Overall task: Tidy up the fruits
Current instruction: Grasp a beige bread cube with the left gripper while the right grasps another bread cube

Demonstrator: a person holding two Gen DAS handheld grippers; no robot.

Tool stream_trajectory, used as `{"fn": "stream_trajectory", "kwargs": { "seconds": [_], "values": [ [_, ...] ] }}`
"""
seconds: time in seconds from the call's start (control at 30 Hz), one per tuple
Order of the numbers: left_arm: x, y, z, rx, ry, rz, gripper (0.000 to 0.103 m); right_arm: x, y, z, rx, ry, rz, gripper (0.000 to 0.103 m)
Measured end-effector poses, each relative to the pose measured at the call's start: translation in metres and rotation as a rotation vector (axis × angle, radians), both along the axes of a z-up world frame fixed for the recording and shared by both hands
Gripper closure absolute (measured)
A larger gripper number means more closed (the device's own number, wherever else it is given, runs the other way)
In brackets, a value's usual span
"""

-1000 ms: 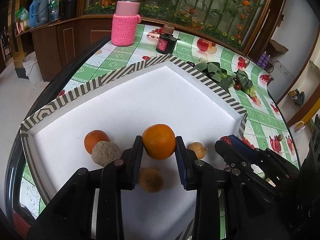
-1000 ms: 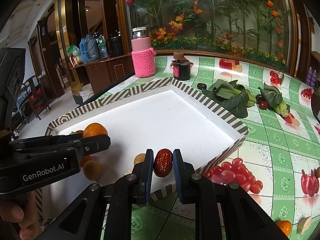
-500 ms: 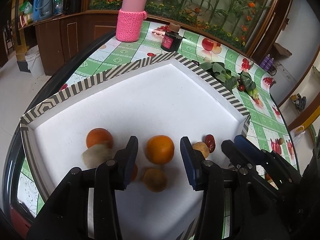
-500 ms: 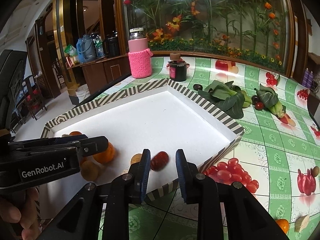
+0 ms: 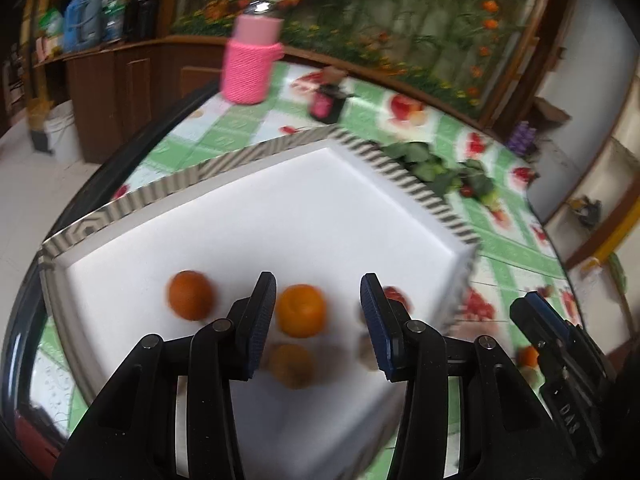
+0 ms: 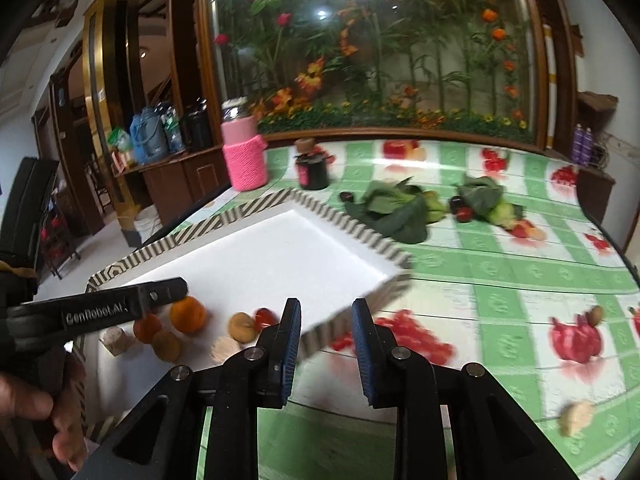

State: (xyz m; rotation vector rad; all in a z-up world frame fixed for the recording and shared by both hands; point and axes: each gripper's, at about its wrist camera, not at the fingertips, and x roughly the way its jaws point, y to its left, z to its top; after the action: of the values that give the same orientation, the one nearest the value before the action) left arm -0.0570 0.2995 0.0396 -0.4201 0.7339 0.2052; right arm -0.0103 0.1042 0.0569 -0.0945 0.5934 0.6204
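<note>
A white tray with a striped rim [image 5: 280, 148] [image 6: 224, 220] holds several fruits. In the left wrist view my left gripper [image 5: 318, 316] is open and empty, raised above an orange [image 5: 301, 311]; a second orange [image 5: 189, 295] lies to its left, a brown fruit [image 5: 291, 364] below, a red date [image 5: 396, 295] to the right. In the right wrist view my right gripper [image 6: 326, 338] is open and empty, over the tray's near corner. The date [image 6: 264, 316], a tan fruit [image 6: 242, 326] and an orange [image 6: 188, 314] lie left of it.
On the green fruit-print tablecloth [image 6: 500, 280] stand a pink knitted bottle [image 6: 244, 156] and a dark jar [image 6: 312, 168]. Leafy greens [image 6: 396, 208] lie behind the tray. A small brown fruit [image 6: 595, 314] and a pale piece [image 6: 576, 416] lie at right.
Both grippers have let go and drawn back: the orange and the red date now rest in the tray. The right gripper has swung right, off the tray's corner.
</note>
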Motion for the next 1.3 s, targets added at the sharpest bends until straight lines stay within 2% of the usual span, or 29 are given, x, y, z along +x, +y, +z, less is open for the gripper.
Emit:
{"fn": "stream_trajectory", "kwargs": {
  "seconds": [0.1,0.27,0.4,0.53,0.6,0.7,1.03,1.13,1.23,1.3],
  "values": [
    [0.001,-0.024,0.007,0.028,-0.049,-0.101,0.059,-0.002,-0.033,0.007,0.012,-0.012,-0.028,0.078],
    [0.004,-0.078,0.01,0.053,-0.091,-0.343,0.059,0.004,-0.103,0.007,-0.03,-0.019,-0.114,0.078],
    [0.007,-0.122,0.002,0.086,-0.055,-0.517,0.06,0.014,-0.152,-0.004,-0.071,0.023,-0.169,0.078],
    [0.006,-0.156,-0.006,0.138,-0.016,-0.631,0.06,0.015,-0.186,-0.012,-0.093,0.079,-0.157,0.074],
    [0.005,-0.168,-0.01,0.169,0.0,-0.667,0.06,0.012,-0.191,-0.017,-0.111,0.102,-0.133,0.07],
    [0.004,-0.177,-0.017,0.188,0.016,-0.69,0.06,0.013,-0.189,-0.026,-0.163,0.124,-0.106,0.07],
    [0.013,-0.189,-0.026,0.191,0.029,-0.726,0.06,0.038,-0.168,-0.041,-0.209,0.199,-0.097,0.069],
    [0.022,-0.202,-0.032,0.202,0.053,-0.743,0.06,0.039,-0.17,-0.039,-0.179,0.198,-0.122,0.071],
    [0.03,-0.208,-0.035,0.179,0.066,-0.759,0.06,0.039,-0.184,-0.033,-0.041,0.202,-0.132,0.071],
    [0.034,-0.211,-0.035,0.165,0.068,-0.76,0.06,0.037,-0.187,-0.03,0.003,0.199,-0.129,0.071]
  ]
}}
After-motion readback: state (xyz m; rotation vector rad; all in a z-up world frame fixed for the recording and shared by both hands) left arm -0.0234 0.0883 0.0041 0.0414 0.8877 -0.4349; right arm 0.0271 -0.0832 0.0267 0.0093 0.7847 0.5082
